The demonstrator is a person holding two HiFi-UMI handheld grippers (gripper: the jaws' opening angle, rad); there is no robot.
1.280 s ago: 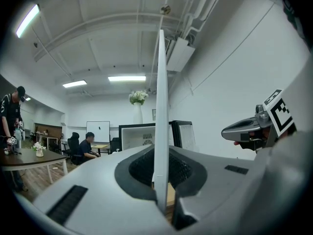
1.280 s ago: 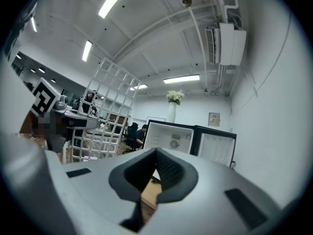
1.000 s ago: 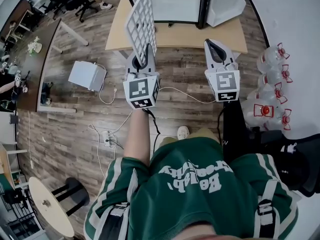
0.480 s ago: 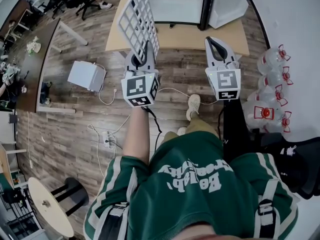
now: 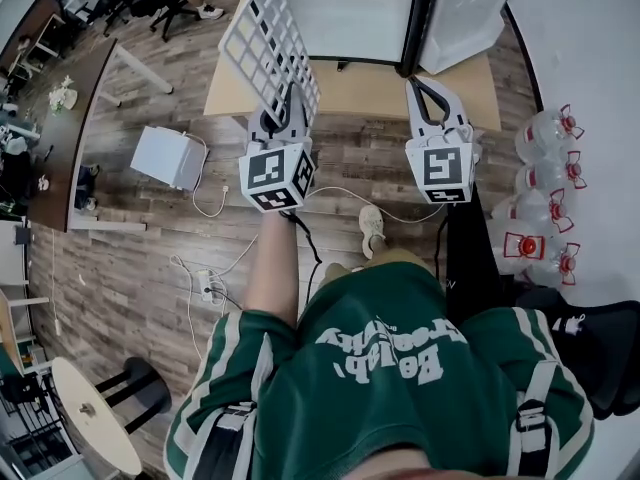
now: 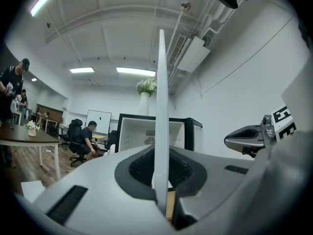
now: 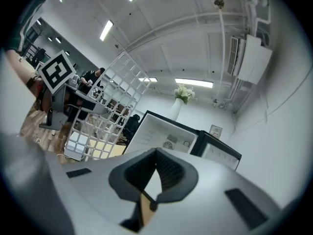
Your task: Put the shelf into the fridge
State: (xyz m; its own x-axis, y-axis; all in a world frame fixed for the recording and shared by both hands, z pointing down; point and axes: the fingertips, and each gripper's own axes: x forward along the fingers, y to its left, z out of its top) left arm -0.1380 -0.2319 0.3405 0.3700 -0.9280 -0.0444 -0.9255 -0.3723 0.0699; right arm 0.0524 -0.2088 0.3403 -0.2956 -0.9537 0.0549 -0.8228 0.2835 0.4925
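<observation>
We found the left gripper (image 5: 283, 118) pinching the shelf (image 5: 265, 40) by its near edge. The white grid stood on edge, short of the fridge (image 5: 345, 3) and off to the left of its opening, with no part of it inside. In the left gripper view the shelf (image 6: 161, 106) showed as a thin upright blade between the jaws, with the fridge (image 6: 151, 136) straight beyond it.

The right gripper (image 5: 426, 93) was level with the fridge's right side, its jaws pressed together on nothing. The fridge stood on a low wooden surface (image 5: 350, 88) with its door (image 5: 465, 8) swung open to the right.

In our judgement the step in hand was the approach. To do it well, we considered that:

- The shelf should be rolled flat before it reaches the fridge, since it cannot seat on its supports while on edge.
- Its far edge should enter the fridge square to the opening, clear of both side walls.
- A one-edge pinch leaves the grid free to sag or twist, so the right gripper could take the edge nearest the door.
- The insertion should be slow and level.

We could not make out the supports inside the fridge.
</observation>
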